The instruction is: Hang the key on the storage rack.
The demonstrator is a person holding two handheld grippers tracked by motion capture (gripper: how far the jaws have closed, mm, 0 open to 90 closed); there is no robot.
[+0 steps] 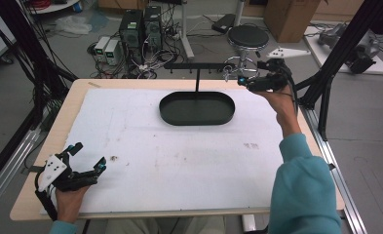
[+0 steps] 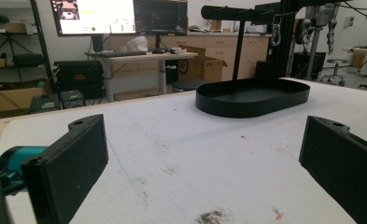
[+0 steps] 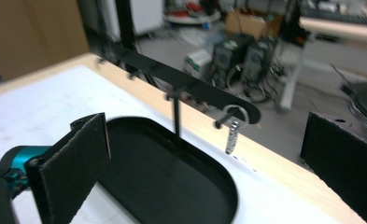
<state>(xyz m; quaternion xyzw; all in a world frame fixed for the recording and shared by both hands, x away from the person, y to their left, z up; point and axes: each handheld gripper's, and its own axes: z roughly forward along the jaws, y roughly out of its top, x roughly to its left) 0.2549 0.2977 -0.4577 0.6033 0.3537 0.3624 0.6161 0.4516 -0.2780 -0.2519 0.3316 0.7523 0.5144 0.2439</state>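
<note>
A: What sits on the worktop?

B: 1 black oval tray, toward the far edge on the white sheet. Its floor is bare. A thin post rises from it to a black crossbar with hooks, and a small silvery clip hangs from a hook near the bar's right end.

A: And the left gripper?

B: Low at the near left corner, jaws spread wide with nothing between them, pointing across the sheet toward the tray.

A: The right gripper?

B: Raised at the far right, just beside the bar's right end. In the right gripper view its 2 jaws stand well apart, holding nothing, with the clip between them farther off.
</note>
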